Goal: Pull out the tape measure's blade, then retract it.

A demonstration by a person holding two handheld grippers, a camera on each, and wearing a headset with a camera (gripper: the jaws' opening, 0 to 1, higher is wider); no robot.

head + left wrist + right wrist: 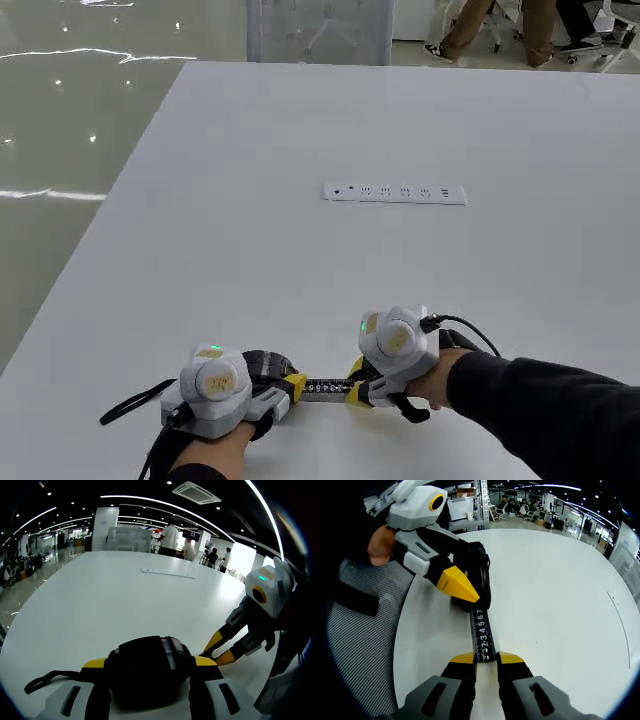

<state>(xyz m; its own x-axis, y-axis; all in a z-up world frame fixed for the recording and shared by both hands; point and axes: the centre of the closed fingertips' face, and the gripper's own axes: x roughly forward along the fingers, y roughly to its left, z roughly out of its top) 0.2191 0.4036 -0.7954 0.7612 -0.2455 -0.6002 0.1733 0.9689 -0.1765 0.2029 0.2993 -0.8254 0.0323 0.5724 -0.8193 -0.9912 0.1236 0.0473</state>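
Looks like the pull-out half of the job to me, and it's only just getting going; the left gripper [150,662] is clamping its jaws around the black body of the tape measure [145,680], which is sitting on the white bench [300,260] close to the near edge. The right gripper [486,658] is pinching the very end of the blade [480,627], jaws squeezed together on it; only a short stretch of blade is showing between the two, with the printed numbers running to about 7, so the grippers are sitting near each other.

Can't rule out that this is the tail end of the retract, honestly. If it's the pull, I'm thinking the right gripper should be drawing straight away from the body, low along the bench, while the left one is pinning it down; then easing the blade back in rather than letting it snap. The power strip [395,193] is lying well apart from all this.
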